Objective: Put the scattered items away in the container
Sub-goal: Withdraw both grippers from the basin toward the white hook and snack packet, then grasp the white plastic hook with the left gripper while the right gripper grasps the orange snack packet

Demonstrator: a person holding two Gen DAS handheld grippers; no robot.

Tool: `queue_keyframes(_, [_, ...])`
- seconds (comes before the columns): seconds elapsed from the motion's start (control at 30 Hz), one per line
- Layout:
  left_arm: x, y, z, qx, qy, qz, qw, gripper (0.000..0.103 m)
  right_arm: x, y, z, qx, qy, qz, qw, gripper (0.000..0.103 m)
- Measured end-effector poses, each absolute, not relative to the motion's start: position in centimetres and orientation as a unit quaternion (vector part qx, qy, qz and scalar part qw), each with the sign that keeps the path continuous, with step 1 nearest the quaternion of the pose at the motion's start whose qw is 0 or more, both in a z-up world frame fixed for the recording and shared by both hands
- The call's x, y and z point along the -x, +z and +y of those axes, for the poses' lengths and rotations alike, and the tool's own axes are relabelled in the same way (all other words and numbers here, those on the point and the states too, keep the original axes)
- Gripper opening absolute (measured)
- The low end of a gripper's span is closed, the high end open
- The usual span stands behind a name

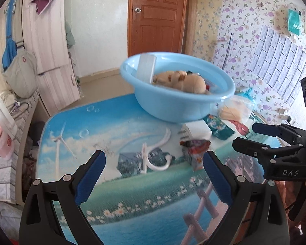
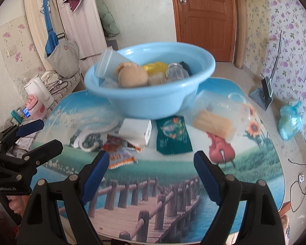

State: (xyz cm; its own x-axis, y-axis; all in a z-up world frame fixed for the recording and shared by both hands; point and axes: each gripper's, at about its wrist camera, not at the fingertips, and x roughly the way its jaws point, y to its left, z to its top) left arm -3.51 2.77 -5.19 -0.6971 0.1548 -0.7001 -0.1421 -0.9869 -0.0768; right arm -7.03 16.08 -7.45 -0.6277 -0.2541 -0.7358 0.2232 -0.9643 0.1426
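Your left hand-held gripper [image 1: 154,168] and right hand-held gripper [image 2: 151,167] both gape empty; the white hook [image 1: 153,153] lies lengthwise toward the blue basin [image 1: 173,102].

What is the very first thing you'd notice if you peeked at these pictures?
The big light-blue basin at the far middle of the table, piled with a tan plush toy, something yellow and a clear jar. Next, the table's bright picture cover, with its wooden bridge and water. In front of the basin, a white box and snack packets lie scattered, with both open grippers, left and right, hovering empty nearby.
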Motion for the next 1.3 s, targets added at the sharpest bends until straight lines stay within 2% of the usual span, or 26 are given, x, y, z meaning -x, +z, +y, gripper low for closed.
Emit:
queue_keyframes(0.5, [3.0,-7.0,2.3,0.398,0.913,-0.032,0.085,0.096,6.2,-8.2,18.1,-0.411,-0.904,-0.035,0.115,0.086])
queue_keyframes(0.8, [3.6,-8.2,2.6,0.414,0.907,-0.02,0.071,0.096,6.1,-8.6,18.6,-0.408,-0.903,-0.054,0.12,0.086])
queue_keyframes(1.3, [6.8,-10.1,2.1,0.447,0.889,-0.014,0.094,0.094,7.0,-9.4,14.6,-0.426,-0.891,-0.038,0.153,0.086])
